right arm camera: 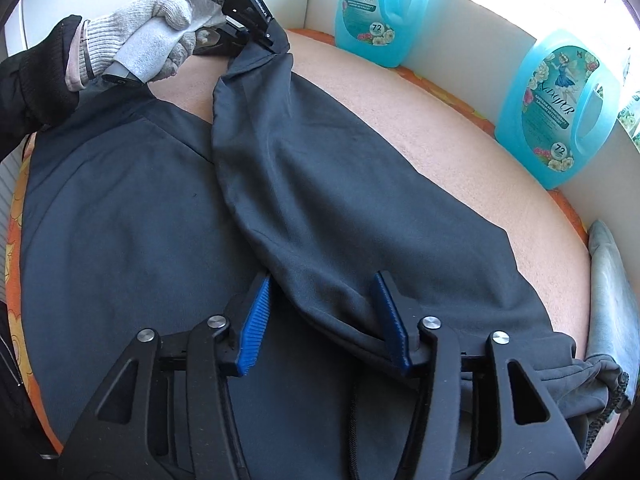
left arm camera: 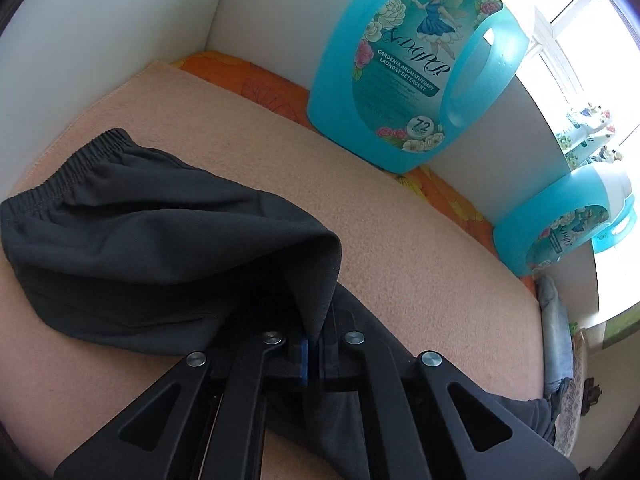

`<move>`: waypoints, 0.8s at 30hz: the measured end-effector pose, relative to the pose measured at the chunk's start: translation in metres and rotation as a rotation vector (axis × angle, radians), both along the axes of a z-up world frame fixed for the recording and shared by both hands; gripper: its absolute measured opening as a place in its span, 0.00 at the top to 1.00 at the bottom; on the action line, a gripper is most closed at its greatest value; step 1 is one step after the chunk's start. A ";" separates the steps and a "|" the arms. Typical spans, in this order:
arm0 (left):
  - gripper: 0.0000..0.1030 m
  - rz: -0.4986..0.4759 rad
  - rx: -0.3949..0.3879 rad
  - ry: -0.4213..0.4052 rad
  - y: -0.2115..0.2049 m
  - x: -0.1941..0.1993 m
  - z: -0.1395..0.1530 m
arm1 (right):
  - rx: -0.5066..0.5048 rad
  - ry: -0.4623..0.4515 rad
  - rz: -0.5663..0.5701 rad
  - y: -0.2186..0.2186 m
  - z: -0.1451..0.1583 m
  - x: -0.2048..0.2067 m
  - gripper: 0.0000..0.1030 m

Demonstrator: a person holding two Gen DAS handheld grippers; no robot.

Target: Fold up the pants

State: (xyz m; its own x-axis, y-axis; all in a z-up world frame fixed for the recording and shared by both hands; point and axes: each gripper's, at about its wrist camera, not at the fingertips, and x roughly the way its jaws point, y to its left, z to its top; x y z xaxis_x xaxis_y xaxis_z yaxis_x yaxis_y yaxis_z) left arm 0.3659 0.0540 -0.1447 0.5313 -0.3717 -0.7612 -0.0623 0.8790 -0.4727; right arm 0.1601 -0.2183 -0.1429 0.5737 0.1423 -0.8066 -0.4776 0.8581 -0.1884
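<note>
Dark grey pants [right arm camera: 320, 184] spread across a peach towel [right arm camera: 460, 152] on the table, partway into a first fold. Left gripper [left arm camera: 313, 354] clenched on a pinch of fabric, blue pads pressed together with cloth draped up and over them; in the right wrist view, the same left gripper [right arm camera: 276, 50] up at the far end, gripped by a gloved hand [right arm camera: 156, 40], lifting a leg hem off the surface. One leg raised and angled across the other, the second leg lying flat beneath it. Right gripper [right arm camera: 326, 316] released, jaws wide apart, blue pads [right arm camera: 254, 328] straddling a ridge of cloth near the waist end without pinching it. Elastic waistband [left arm camera: 68, 168] visible in the left view, bunched rather than smoothed. Judged early: legs not yet stacked edge to edge, no crosswise fold made, wrinkles remaining. Probably left: laying the lifted leg squarely onto its twin, then folding lengthwise ends together. Two blue detergent bottles [right arm camera: 556, 112] along the back wall, well apart from the cloth.
</note>
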 end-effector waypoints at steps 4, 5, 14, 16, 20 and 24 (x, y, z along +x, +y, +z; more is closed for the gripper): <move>1.00 0.011 -0.059 -0.053 0.011 -0.011 0.018 | 0.017 -0.016 -0.035 -0.004 0.004 0.002 0.94; 1.00 0.009 -0.067 -0.073 0.014 -0.015 0.025 | 0.020 -0.026 -0.042 -0.004 0.006 0.002 0.95; 1.00 0.004 -0.094 -0.274 0.043 -0.075 0.107 | 0.077 -0.185 -0.080 -0.009 0.067 -0.030 0.97; 0.98 0.000 -0.103 -0.307 0.048 -0.090 0.121 | 0.085 -0.216 -0.080 -0.007 0.082 -0.046 0.97; 0.97 -0.023 -0.096 -0.364 0.052 -0.130 0.140 | 0.103 -0.250 -0.061 0.002 0.103 -0.088 0.97; 0.97 -0.038 -0.070 -0.400 0.054 -0.179 0.134 | 0.119 -0.225 -0.036 0.012 0.100 -0.129 0.97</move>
State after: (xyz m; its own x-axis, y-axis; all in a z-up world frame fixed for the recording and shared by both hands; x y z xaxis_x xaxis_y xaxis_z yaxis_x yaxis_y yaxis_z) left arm 0.1867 0.1079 -0.0105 0.7653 -0.4406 -0.4693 0.1706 0.8418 -0.5122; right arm 0.0312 -0.2061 -0.0427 0.7431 0.2053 -0.6370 -0.4043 0.8962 -0.1828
